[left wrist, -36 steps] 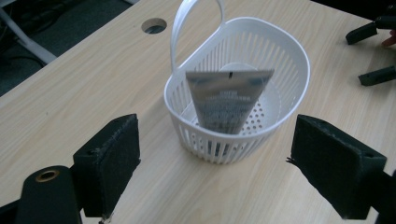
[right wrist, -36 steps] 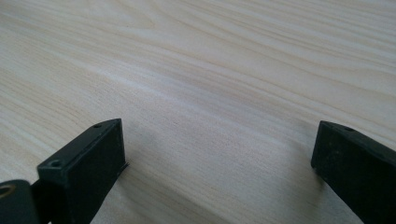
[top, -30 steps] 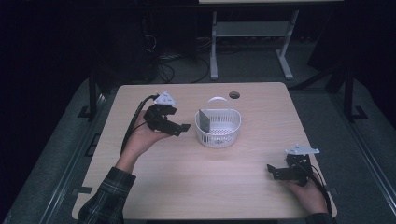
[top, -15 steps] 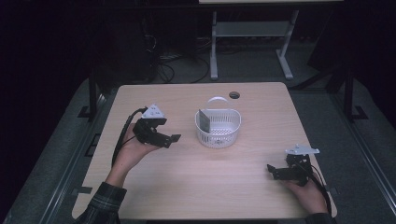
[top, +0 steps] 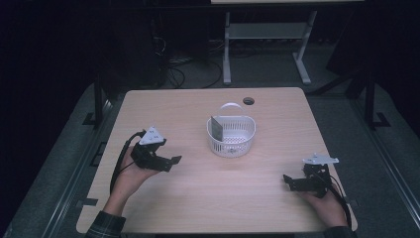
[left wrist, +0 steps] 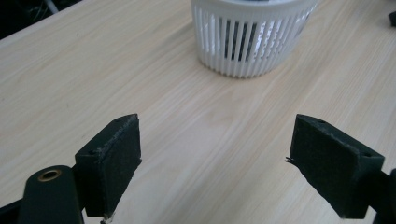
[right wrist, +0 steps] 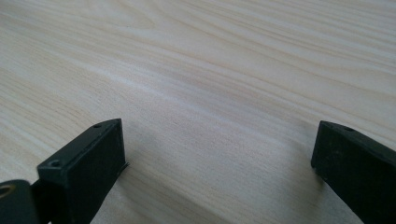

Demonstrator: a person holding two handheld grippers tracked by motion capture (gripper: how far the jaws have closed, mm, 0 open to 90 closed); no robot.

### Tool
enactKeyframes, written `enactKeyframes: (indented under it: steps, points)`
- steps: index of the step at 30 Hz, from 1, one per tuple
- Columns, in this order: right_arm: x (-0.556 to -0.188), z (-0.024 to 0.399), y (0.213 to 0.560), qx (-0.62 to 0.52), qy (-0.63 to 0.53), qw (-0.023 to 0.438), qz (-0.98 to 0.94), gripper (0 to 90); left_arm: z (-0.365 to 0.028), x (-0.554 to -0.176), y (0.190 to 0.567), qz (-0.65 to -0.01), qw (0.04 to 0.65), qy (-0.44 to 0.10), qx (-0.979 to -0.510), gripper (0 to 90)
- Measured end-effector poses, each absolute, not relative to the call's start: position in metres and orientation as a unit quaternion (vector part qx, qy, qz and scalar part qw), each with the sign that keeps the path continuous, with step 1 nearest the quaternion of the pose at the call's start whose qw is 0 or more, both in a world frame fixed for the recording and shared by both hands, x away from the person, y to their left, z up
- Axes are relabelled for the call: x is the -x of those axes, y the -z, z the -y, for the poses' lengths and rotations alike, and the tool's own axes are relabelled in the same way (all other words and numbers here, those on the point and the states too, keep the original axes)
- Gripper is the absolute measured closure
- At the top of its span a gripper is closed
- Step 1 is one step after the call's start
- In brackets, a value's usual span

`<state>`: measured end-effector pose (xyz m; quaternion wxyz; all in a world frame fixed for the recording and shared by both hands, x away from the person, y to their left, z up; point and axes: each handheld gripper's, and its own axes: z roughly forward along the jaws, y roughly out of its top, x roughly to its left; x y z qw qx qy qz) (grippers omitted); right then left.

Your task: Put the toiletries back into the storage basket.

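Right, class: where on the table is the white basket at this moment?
In the high view the basket stands near the table's middle, toward the far edge, just short of the round hole; the left gripper is nearest it.

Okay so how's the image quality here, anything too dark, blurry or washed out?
High view: the room around the table is nearly black, the tabletop evenly lit, detail soft. Left gripper view: the white basket is sharp, slightly bright at the rim; the left tongs are a bit soft. Right gripper view: the right tongs cast faint shadows, and the far wood grain blurs.
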<state>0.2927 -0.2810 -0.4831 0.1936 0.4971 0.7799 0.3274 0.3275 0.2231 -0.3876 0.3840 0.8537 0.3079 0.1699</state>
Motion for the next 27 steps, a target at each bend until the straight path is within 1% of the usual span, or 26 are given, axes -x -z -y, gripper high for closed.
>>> enactKeyframes:
  steps: [14, 27]
  points:
    - [-0.293, 0.281, 0.483, -0.497, -0.327, 0.194, -0.780, 2.3, -0.245, -0.304, 0.417, -0.317, 0.385, -0.174, -0.849, 15.4]
    - [-0.293, 0.281, 0.483, -0.497, -0.327, 0.194, -0.780, 2.3, -0.259, -0.289, 0.454, -0.330, 0.358, -0.171, -0.857, 15.3]
